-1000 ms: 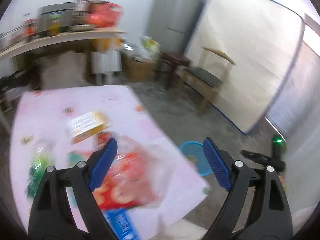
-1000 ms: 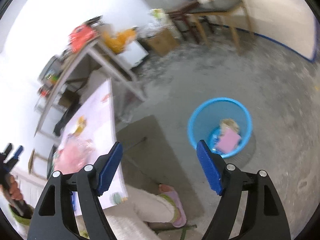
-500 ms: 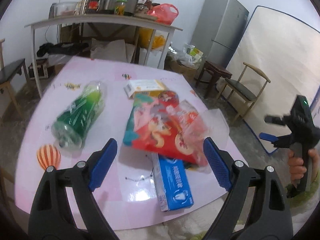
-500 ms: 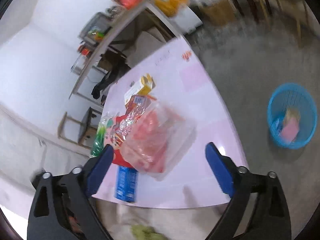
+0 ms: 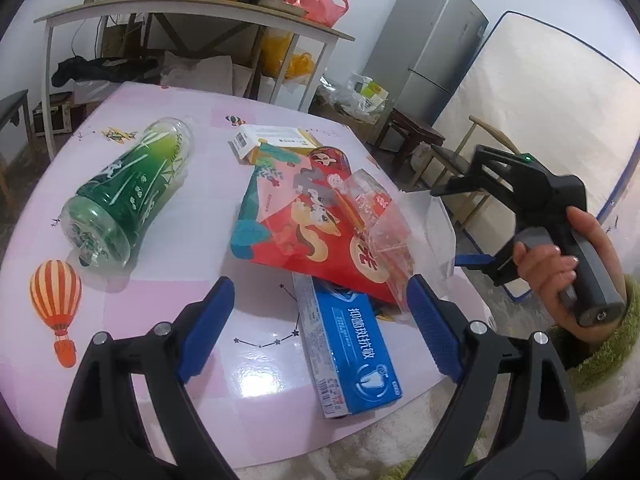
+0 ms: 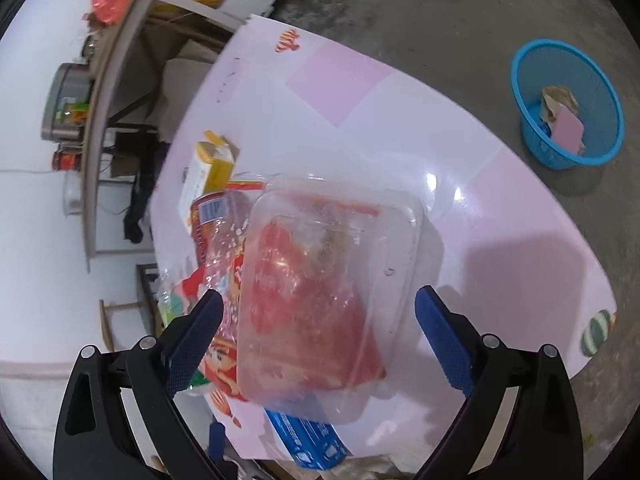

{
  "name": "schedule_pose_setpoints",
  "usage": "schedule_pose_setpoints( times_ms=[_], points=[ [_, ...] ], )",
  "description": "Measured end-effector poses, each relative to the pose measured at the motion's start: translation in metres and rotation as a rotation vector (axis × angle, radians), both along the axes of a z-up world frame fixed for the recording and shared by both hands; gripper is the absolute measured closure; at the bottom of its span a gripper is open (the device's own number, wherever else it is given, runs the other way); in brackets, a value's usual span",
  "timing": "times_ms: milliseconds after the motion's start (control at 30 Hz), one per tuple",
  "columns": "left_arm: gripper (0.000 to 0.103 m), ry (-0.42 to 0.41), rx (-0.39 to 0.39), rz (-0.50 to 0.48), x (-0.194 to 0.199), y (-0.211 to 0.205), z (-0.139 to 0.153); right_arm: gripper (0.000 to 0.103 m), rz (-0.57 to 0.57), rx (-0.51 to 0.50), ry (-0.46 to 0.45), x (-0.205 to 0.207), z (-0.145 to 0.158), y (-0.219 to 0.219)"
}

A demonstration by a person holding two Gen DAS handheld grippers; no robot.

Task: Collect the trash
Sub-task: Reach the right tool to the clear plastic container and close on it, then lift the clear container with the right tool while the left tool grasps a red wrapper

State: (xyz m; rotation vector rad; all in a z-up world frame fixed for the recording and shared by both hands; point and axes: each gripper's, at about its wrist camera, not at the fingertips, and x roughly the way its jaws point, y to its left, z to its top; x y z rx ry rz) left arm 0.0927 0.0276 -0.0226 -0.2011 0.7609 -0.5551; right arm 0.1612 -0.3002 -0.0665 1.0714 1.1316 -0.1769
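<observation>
My right gripper (image 6: 318,336) hangs spread wide and empty, straight above the clear tray (image 6: 328,292), which lies between its fingers on top of the red bag (image 5: 316,224). My left gripper (image 5: 320,328) is also gaping with nothing in it, the blue box (image 5: 348,352) on the table (image 5: 168,336) just ahead between its tips and the green bottle (image 5: 128,196) off to its left. The bin (image 6: 566,104) sits on the floor far up and right of my right gripper, already holding a few scraps. I judge the tray is the piece to take now. To do it well I'd come down square so the fingers bracket its long walls, squeeze gently since thin plastic will buckle and slip, and lift straight so the bag underneath doesn't drag along
</observation>
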Motion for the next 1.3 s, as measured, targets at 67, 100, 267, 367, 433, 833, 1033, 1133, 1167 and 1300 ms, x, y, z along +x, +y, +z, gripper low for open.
schedule_pose_setpoints(
  times_ms=[67,100,267,367,433,833,1033,1133,1167,1300],
  points=[
    [0.019,0.016,-0.020,-0.008,0.004,0.003,-0.004,0.009,-0.002,-0.032,0.033,0.007,-0.004,0.006],
    [0.019,0.020,-0.028,-0.011,0.004,0.006,-0.005,0.009,-0.006,-0.045,0.050,0.010,-0.006,0.008],
    [0.019,0.032,-0.053,-0.026,0.006,0.012,-0.010,0.009,-0.023,-0.046,0.067,0.015,-0.018,0.010],
    [0.019,0.036,-0.049,-0.031,0.006,0.012,-0.012,0.011,0.007,-0.055,0.024,0.014,-0.017,0.012],
    [0.019,0.034,-0.044,-0.032,0.005,0.013,-0.012,0.014,0.013,-0.045,-0.007,0.009,-0.016,0.010],
    [0.019,-0.017,-0.071,-0.058,-0.005,0.000,0.008,0.016,0.038,-0.045,-0.135,-0.029,0.007,-0.025],
    [0.019,-0.033,-0.079,-0.113,0.008,-0.021,0.025,0.016,0.149,-0.117,-0.160,-0.044,0.012,-0.030],
    [0.027,-0.008,0.009,-0.149,0.034,-0.044,0.034,0.016,0.196,-0.166,-0.169,-0.046,0.011,-0.030],
    [0.030,-0.010,0.046,-0.155,0.041,-0.050,0.036,0.016,0.210,-0.172,-0.179,-0.047,0.011,-0.030],
    [0.042,0.052,0.135,-0.197,0.079,-0.077,0.034,0.017,0.248,-0.176,-0.205,-0.048,0.008,-0.031]
  ],
)
